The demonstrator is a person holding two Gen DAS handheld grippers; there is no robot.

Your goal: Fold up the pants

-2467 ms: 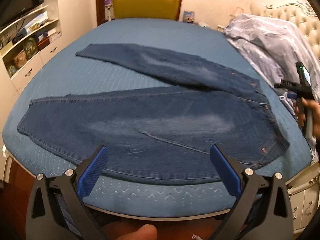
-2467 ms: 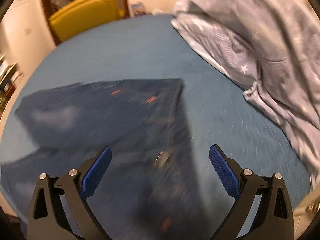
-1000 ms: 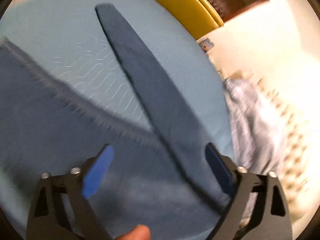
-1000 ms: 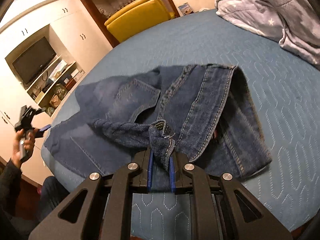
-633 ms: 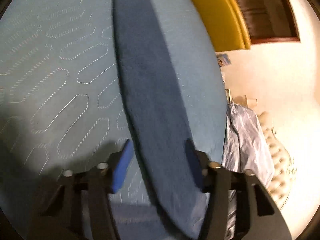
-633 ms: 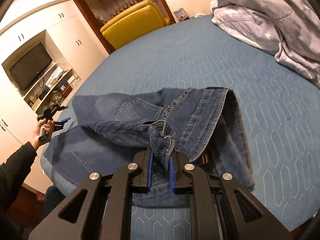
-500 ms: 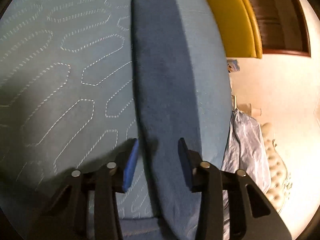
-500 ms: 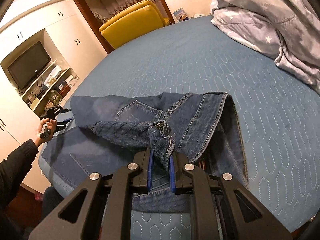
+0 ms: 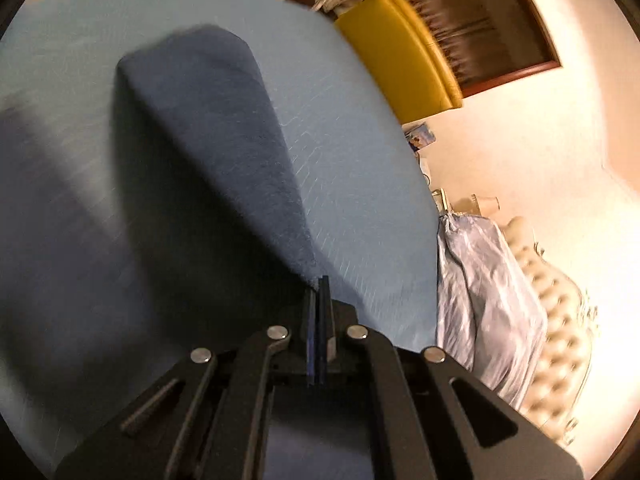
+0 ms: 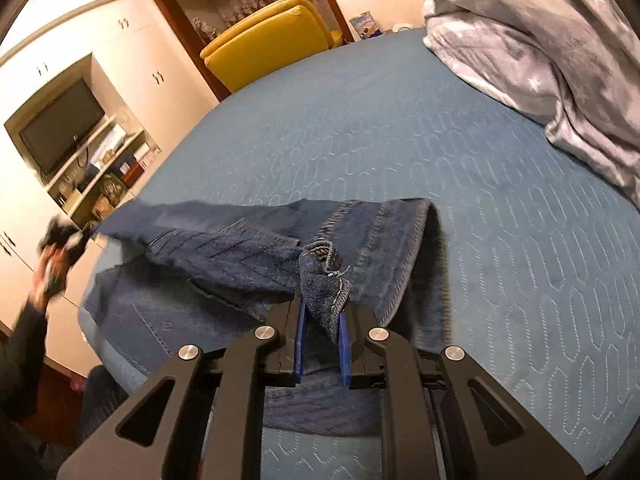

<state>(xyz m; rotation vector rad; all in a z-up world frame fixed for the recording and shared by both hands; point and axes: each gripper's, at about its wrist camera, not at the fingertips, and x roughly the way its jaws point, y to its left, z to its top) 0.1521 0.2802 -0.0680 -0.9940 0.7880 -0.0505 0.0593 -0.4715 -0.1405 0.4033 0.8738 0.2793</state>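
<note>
The blue jeans (image 10: 224, 264) lie on the blue quilted bed (image 10: 400, 140). My right gripper (image 10: 320, 320) is shut on a bunched fold of the waistband and holds it just above the bed. In the left wrist view my left gripper (image 9: 319, 292) is shut on the edge of a pant leg (image 9: 208, 152), which rises from the bed (image 9: 348, 184) toward the camera. The left gripper also shows at the far left of the right wrist view (image 10: 66, 240), blurred, at the leg end of the jeans.
A grey star-print duvet (image 10: 540, 48) is heaped at the bed's right side. A yellow chair (image 10: 268, 44) stands beyond the far edge. A wall unit with a TV (image 10: 64, 128) is at the left. A tufted headboard (image 9: 560, 320) is at the right.
My left gripper has closed on the pant leg and lifted it. My right gripper stays shut on the waistband while the jeans drag and fold over.
</note>
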